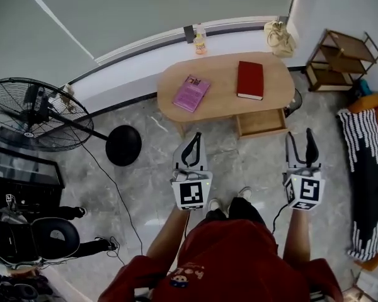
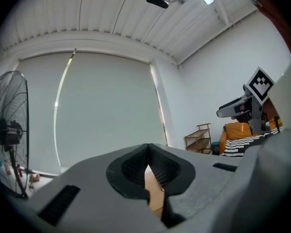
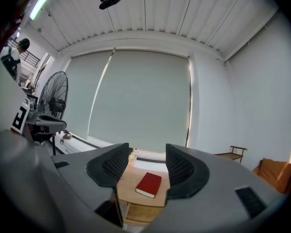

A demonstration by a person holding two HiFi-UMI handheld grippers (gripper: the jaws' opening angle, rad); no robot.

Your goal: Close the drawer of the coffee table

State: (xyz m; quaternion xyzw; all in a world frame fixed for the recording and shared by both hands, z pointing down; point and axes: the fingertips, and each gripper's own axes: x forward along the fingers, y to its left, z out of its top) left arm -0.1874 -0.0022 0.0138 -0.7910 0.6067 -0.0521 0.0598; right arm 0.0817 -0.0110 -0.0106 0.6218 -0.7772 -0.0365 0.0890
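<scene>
As the head view shows, the drawer (image 1: 261, 123) is pulled out from the near side of the coffee table (image 1: 223, 80), below the end where a red book (image 1: 250, 79) is laid. A pink book (image 1: 191, 93) is laid to its left. The left gripper (image 1: 195, 137) and right gripper (image 1: 300, 135) are held short of the table, touching nothing.

In the left gripper view, the 2 jaws are pressed together at the tips, with nothing clamped.

In the right gripper view, the jaws are spread wide and empty. The red book and the open drawer are framed between them.
</scene>
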